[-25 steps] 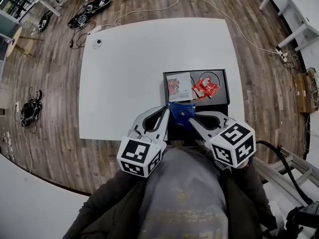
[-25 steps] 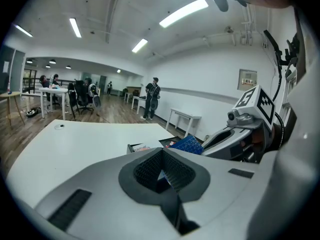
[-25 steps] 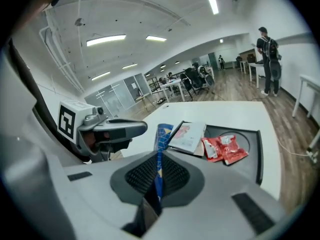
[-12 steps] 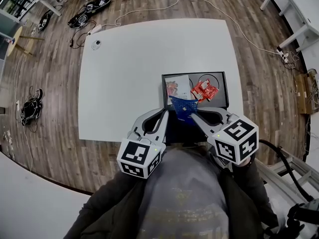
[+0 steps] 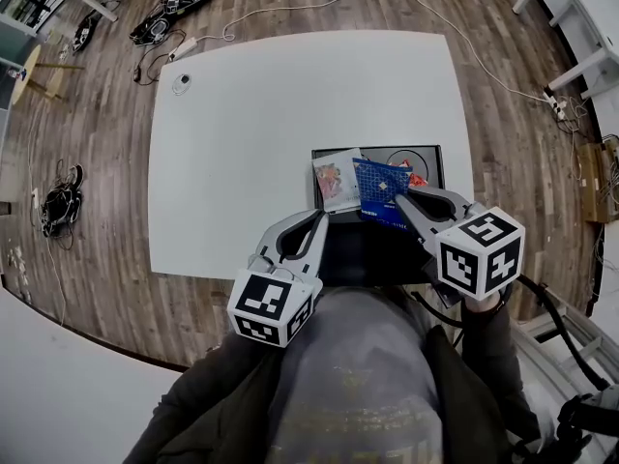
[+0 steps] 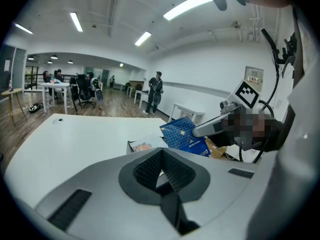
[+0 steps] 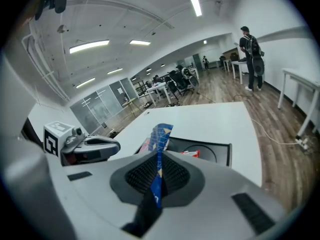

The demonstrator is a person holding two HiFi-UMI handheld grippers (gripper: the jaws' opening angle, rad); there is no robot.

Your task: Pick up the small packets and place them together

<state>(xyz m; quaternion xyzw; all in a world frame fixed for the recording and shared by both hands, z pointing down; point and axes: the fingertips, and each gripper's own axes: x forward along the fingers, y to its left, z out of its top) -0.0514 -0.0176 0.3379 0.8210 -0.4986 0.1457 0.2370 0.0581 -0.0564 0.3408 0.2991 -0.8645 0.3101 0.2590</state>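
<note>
Grey cloth of the person's top (image 5: 358, 375) fills the bottom of the head view, and the 2 tools reach forward from just above it. The left tool (image 5: 315, 217) hovers over the near edge of the white counter (image 5: 261, 104). Its own view shows the jaws closed together with nothing between them. The right tool (image 5: 401, 195) is clamped on a blue packet (image 5: 379, 187) with a fine grid print. Its own view shows the packet standing edge-on between the ribbed pads, its top sticking out past the jaw tips.

The blue packet is held above a shallow black tray (image 5: 430, 151) that sits on the counter's near right part. It hangs over the tray's near half, well apart from the left tool. A white packet (image 5: 336, 178) with a coloured picture lies flat in the tray's left side, just beside the blue one. A red packet (image 5: 418, 178) lies in the tray's right side and shows only as a sliver past the blue packet's edge.

Farther off, the rest of the counter is bare except for a small round object (image 5: 181, 82) near its far left corner. Beyond that, cables (image 5: 290, 10) trail across the wooden floor (image 5: 87, 133).
</note>
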